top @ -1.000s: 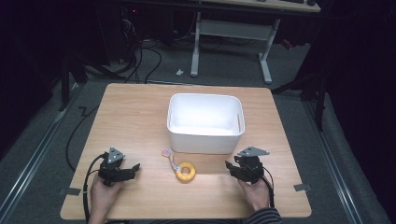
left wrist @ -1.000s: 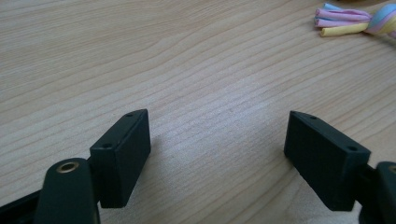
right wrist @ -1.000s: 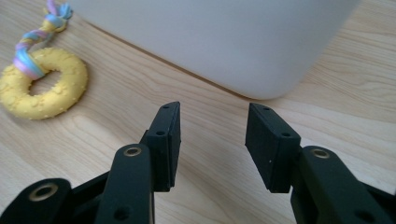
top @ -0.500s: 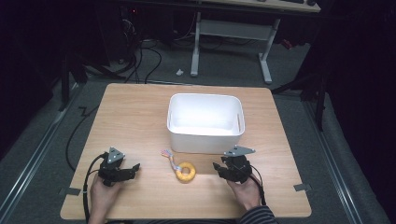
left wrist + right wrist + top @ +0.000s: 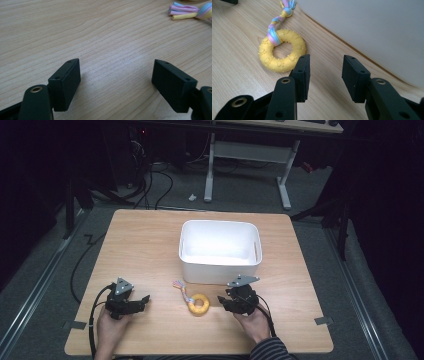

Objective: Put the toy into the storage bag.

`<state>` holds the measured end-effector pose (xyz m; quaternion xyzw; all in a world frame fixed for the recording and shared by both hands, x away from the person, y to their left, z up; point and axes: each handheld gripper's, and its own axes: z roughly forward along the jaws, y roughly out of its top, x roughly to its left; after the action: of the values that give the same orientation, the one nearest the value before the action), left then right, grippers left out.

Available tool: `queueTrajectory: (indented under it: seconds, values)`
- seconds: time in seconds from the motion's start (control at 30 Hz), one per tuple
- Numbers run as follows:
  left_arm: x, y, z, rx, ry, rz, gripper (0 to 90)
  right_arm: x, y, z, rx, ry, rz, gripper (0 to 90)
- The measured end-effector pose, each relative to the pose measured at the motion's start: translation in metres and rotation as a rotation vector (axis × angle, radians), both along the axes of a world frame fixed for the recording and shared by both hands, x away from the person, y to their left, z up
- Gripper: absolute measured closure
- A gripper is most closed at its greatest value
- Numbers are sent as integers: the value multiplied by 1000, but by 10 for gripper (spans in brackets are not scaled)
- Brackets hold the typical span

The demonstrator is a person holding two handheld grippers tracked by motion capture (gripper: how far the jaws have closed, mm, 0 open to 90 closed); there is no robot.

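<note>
in the high view the yellow ring toy [image 5: 199, 304] lies on the wooden table [image 5: 150, 245] in the lower middle of the frame, just below the white bin [image 5: 220, 251], with its pastel rope tail [image 5: 180, 287] running up and to the left. the right gripper [image 5: 227, 303] sits just to the right of the ring, near it but apart, held by a hand [image 5: 255, 322] that comes in from the bottom edge. the left gripper [image 5: 142, 300] rests at the lower left of the frame, well apart from the ring.

the right gripper view gives what the high view cannot: the ring toy [image 5: 282, 50] has raised paw prints and small bumps, the rope [image 5: 274, 33] is looped through its hole and knotted toward the top of the frame, and the bin's white wall [image 5: 372, 32] fills the upper right. the ring lies to the left of the left jaw, outside the gap; the jaws stand apart with bare wood between them.

the left gripper view shows its jaws spread wide over bare table grain [image 5: 107, 37], holding nothing, and the frayed pastel rope end [image 5: 186, 12] in the upper right corner of the frame. the ring itself is out of that frame.
</note>
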<state>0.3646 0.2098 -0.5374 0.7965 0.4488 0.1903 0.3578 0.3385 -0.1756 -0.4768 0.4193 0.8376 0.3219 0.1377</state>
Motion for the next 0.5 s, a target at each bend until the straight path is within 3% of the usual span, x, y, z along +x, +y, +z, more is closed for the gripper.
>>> queueTrajectory:
  seconds: [0.4,0.5]
  values:
    - [0,0,0,0,-1,1,233,8,32,1,-65,24,74,578]
    - [0,0,0,0,-2,2,233,16,45,-5,-94,53,92,578]
